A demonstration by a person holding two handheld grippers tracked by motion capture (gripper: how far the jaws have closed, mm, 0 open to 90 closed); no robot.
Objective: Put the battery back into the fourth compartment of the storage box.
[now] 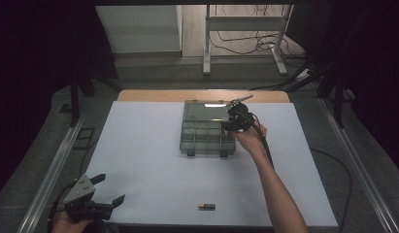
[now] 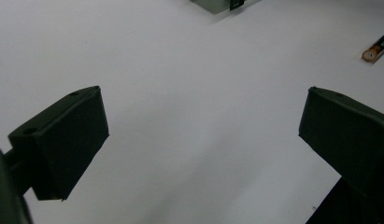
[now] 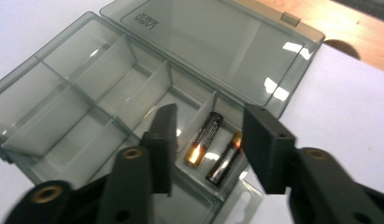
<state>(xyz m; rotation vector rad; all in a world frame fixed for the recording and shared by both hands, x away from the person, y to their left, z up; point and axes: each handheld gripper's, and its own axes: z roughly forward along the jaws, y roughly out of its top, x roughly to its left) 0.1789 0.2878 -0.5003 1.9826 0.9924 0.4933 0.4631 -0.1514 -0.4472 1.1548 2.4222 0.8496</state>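
Smoke-grey clear plastic forms the organiser box (image 3: 87, 93), lid (image 3: 213, 51) swung fully back and lying flat on the white table sheet (image 1: 153, 165); two batteries (image 3: 204, 138) lie side by side in its end compartment, long axes parallel to each other and to the dividers.

Right gripper (image 3: 208, 140) stands directly above that compartment; its jaws are released, parted to either side of the two cells, and press on nothing; in the high view the right gripper (image 1: 234, 121) sits over the right-hand end of the box.

A third battery (image 1: 207, 207) lies loose on the sheet, well apart from the box on the person's side of it; its long axis runs across the table, parallel to the box's long side.

Left gripper (image 1: 107, 190) rests at the near left corner of the sheet, far from the box, jaws spread wide and empty; in its own view the loose battery (image 2: 376, 48) lies ahead and to the right of the jaws.

Judgement: the coming move is the pick-up of the loose battery; it lies nearer the left gripper than the right, yet the right one serves the box.

Hard to make out: battery labels and polarity; the box's near corner is cut off behind the right jaws.
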